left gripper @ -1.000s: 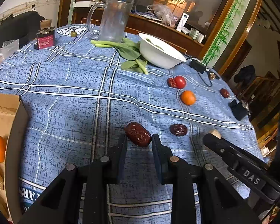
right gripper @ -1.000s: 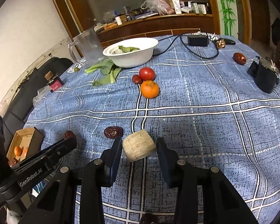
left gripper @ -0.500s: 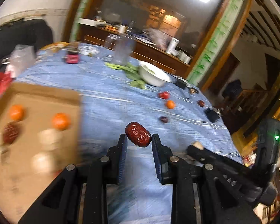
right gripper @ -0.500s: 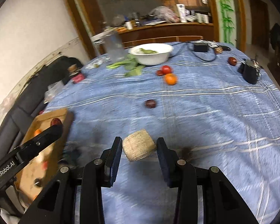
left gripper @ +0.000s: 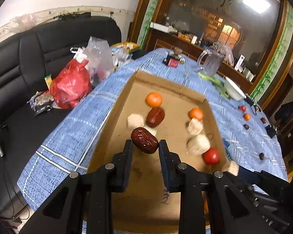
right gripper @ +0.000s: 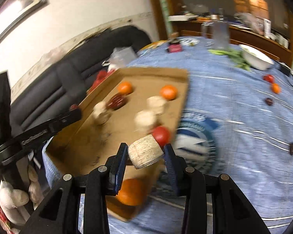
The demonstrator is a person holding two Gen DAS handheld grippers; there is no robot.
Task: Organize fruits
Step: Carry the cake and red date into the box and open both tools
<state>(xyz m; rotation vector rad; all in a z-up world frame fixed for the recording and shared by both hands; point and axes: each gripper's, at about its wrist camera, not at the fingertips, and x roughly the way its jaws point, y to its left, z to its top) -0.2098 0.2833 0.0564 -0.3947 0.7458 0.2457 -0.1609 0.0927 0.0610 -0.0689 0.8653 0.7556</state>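
Red date (left gripper: 145, 140) clamped in left gripper (left gripper: 144, 146) above cardboard box (left gripper: 115, 105) (frame centre); beige cylinder (right gripper: 145, 152) clamped in right gripper (right gripper: 145, 155).

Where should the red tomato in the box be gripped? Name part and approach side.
Grip the tomato across its round middle, straight down from above: the cardboard box wall crowds one side and a pale chunk sits close on another, so sideways approaches look blocked.

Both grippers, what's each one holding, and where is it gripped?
Left gripper pinches a wrinkled dark-red date across its sides. Right gripper clamps a pale cylindrical chunk by its flat ends.
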